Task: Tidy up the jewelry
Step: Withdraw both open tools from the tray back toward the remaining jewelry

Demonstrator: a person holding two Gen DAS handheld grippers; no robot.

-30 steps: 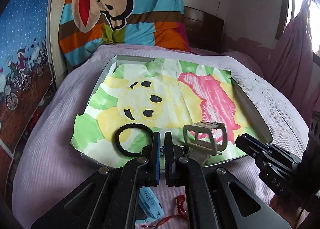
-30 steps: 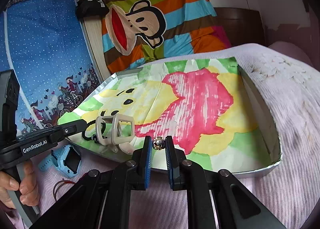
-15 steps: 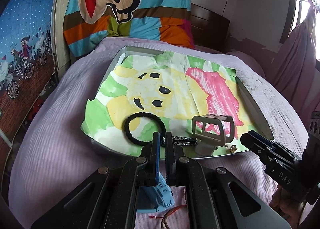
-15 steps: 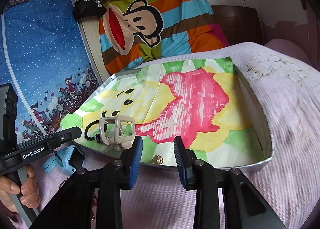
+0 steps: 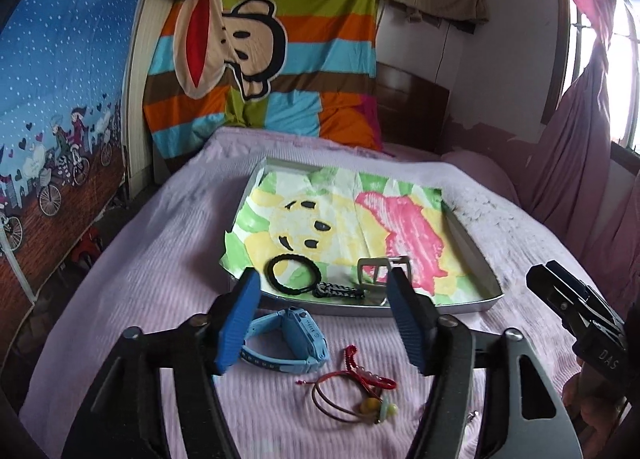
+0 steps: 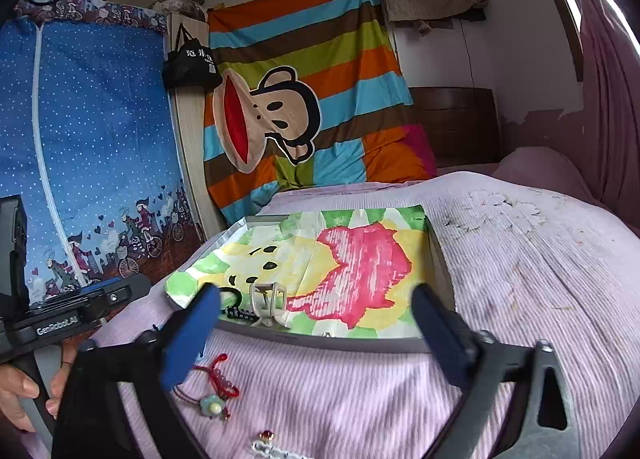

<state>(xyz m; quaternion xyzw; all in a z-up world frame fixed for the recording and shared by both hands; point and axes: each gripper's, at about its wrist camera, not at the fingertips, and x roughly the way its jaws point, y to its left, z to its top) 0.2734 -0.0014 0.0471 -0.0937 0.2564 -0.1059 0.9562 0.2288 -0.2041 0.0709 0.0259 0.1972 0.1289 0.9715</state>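
Both grippers hover over the bed's near edge, jaws spread wide and holding nothing: the left gripper [image 5: 324, 315] above the blue watch [image 5: 288, 339], the right gripper [image 6: 316, 323] beside it. Bare pink bedspread [image 6: 520, 259] lies open toward the right edge. The tray [image 5: 472, 305] sits mid-bed, holding a black hair tie [image 5: 292, 273] near its front rim. A red cord bracelet [image 5: 352, 383] lies outside on the bedspread.

Bed covered by ribbed lilac bedspread [image 5: 160, 299]. At centre frame, shallow grey metal tray [image 5: 472, 259]; lower centre, light-blue plastic watch [image 5: 292, 335] beside red cord bracelet with pale beads [image 5: 360, 383]; white chain [image 6: 276, 451] at bottom edge.
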